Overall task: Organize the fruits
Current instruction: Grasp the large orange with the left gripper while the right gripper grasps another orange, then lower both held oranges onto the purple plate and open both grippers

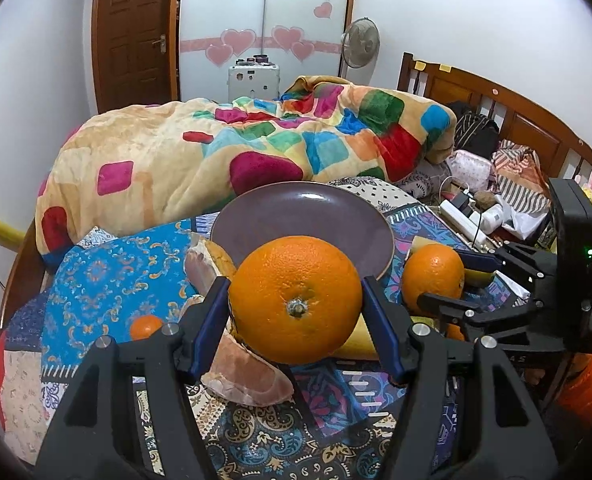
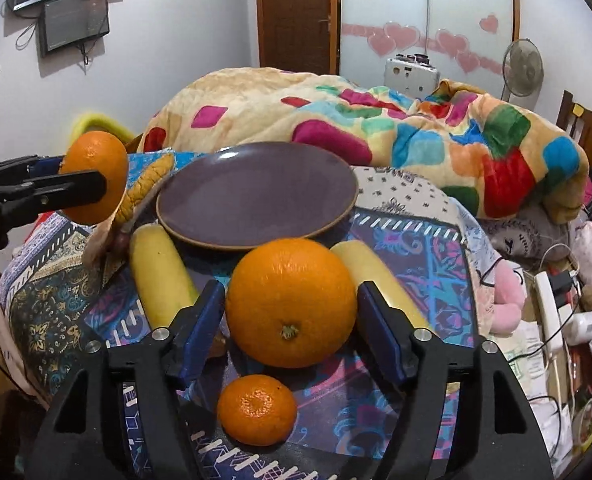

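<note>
The purple plate (image 1: 301,220) (image 2: 256,194) is viewed close and low from both wrists, facing the bed; it is shared.
</note>
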`<action>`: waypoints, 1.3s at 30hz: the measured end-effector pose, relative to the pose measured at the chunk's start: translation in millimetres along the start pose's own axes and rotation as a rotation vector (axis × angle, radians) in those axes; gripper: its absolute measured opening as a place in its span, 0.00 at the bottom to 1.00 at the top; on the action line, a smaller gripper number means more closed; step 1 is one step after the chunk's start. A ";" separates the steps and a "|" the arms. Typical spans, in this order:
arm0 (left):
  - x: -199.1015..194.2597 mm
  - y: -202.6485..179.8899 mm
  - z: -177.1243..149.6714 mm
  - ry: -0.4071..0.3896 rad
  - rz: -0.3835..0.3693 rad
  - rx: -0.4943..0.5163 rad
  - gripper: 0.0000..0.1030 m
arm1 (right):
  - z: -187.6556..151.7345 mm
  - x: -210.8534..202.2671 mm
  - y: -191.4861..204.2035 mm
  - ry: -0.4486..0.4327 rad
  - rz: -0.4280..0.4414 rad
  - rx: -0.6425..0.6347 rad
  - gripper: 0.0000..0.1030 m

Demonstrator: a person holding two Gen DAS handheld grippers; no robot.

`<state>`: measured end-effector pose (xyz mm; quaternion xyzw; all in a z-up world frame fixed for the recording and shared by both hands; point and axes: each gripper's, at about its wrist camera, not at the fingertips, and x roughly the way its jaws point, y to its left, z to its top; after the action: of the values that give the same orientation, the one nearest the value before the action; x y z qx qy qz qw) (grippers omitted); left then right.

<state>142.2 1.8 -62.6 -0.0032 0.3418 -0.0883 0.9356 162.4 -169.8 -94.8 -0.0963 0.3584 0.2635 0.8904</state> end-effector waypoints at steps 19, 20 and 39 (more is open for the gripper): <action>13.8 3.2 48.6 -0.031 0.047 0.029 0.63 | 51.3 -11.8 -10.5 -0.135 -0.029 0.030 0.61; 16.3 1.7 51.9 -0.032 0.060 0.041 0.63 | 56.7 -10.9 -13.0 -0.147 -0.031 0.038 0.61; 89.3 24.6 87.0 0.080 0.110 0.024 0.63 | 107.7 54.1 -26.9 -0.063 0.031 0.066 0.61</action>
<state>269.0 6.3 -54.6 0.0302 0.3775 -0.0410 0.9246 272.9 -131.9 -54.5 -0.0530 0.3399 0.2684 0.8998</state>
